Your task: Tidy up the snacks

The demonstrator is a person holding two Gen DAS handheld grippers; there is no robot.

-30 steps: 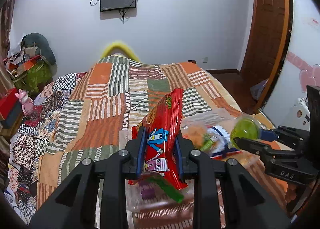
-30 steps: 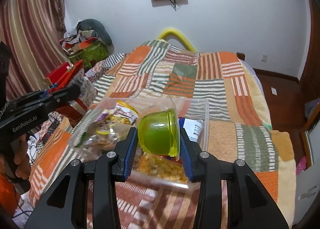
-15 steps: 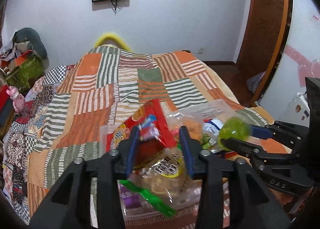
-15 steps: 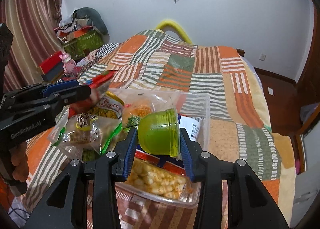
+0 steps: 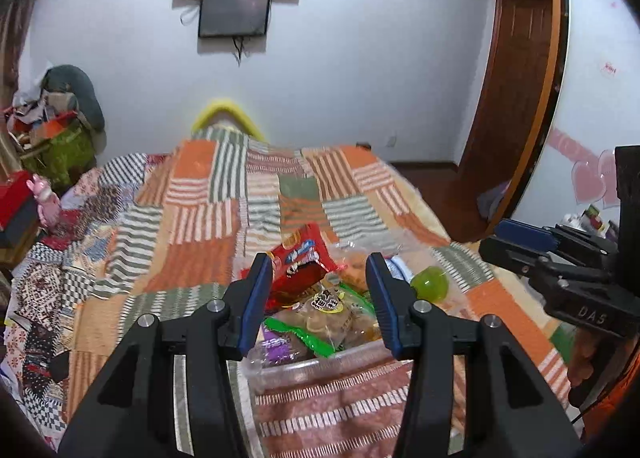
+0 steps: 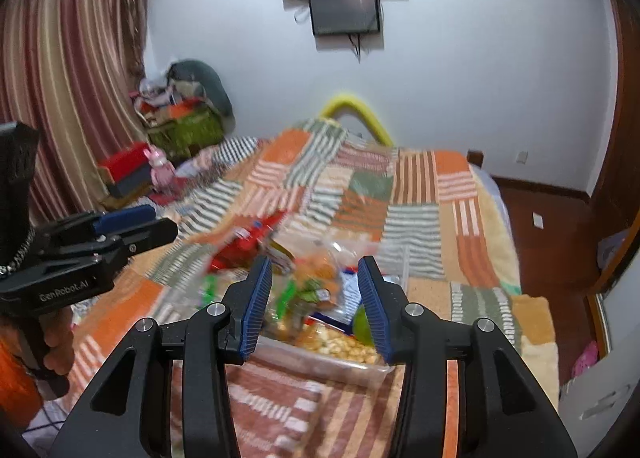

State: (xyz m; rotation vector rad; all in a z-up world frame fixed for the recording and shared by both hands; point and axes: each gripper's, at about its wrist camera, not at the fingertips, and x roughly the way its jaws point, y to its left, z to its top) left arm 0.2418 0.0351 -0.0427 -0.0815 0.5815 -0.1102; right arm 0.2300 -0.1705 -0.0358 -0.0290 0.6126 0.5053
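Observation:
A clear plastic bin [image 5: 320, 364] on the patchwork bed holds several snack packets. A red snack bag [image 5: 298, 268] lies on the pile, and a green jelly cup [image 5: 430, 283] rests at the bin's right side. My left gripper [image 5: 318, 300] is open and empty above the bin's near side. My right gripper [image 6: 314, 304] is open and empty above the bin [image 6: 320, 362]; the green cup [image 6: 361, 324] shows just left of its right finger. The red bag [image 6: 244, 244] lies at the bin's far left in the right wrist view.
The striped patchwork blanket [image 5: 224, 202] covers the bed. A cluttered pile with a green bag [image 5: 60, 146] and a pink toy [image 5: 46, 198] stands at the left. A wooden door [image 5: 516, 98] is at the right. A screen [image 5: 236, 12] hangs on the far wall.
My left gripper has opened and dropped the red bag into the bin. My right gripper has opened and released the green cup into the bin. Both grippers have pulled back.

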